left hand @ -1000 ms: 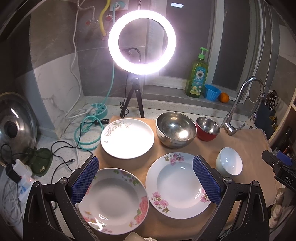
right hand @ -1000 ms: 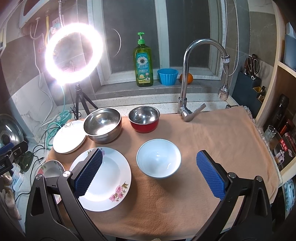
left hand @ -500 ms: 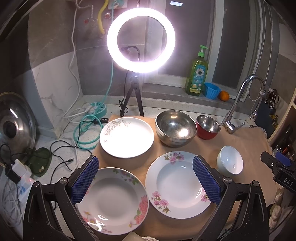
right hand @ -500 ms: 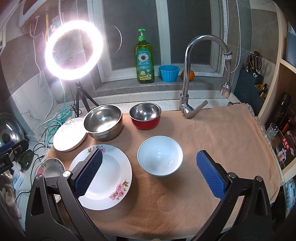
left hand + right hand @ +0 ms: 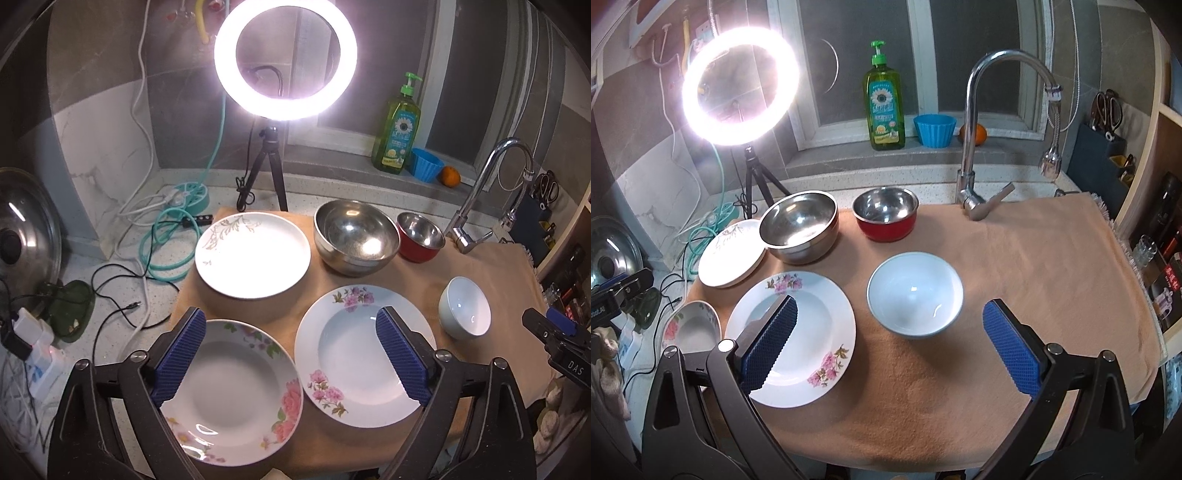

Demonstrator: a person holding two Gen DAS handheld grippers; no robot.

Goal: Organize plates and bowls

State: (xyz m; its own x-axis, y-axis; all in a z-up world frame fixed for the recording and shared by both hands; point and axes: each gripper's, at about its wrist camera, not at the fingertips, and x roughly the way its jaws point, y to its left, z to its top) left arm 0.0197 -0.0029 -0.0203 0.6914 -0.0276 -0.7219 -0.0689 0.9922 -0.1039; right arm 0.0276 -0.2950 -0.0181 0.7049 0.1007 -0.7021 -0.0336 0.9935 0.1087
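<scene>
1. Left gripper [image 5: 290, 352] held above the near left of the peach cloth [image 5: 1015, 266], angled down. Blue pads [image 5: 181, 356] spread wide, nothing between them; jaws just seen closing in slightly.
2. Right gripper [image 5: 890, 345] likewise above the cloth, pads [image 5: 1012, 349] well apart, gripping nothing, touching nothing.
3. Noted below the left gripper: rose-pattern deep plate [image 5: 231, 393] at the near left, partly overhanging the cloth's left edge. Just beside it to the right, pink-flower deep plate [image 5: 364, 354], rims close, contact not resolvable.
4. Behind those, flat leaf-pattern plate [image 5: 253, 254] at the far left of the cloth.
5. To its right, large steel bowl [image 5: 356, 242], then small red bowl [image 5: 421, 236] with steel lining, near the base of the faucet [image 5: 971, 147].
6. White bowl [image 5: 915, 295] upright, alone near the cloth's middle, between pink-flower deep plate and the right gripper's right pad in the right wrist view.
7. All six dishes separate, none stacked.
8. Background logged: lit ring light [image 5: 285, 59] on a tripod, green soap bottle [image 5: 884, 107], blue cup [image 5: 935, 129] and orange [image 5: 450, 176] on the sill, pot lid [image 5: 22, 236] at far left, cables on the counter.
</scene>
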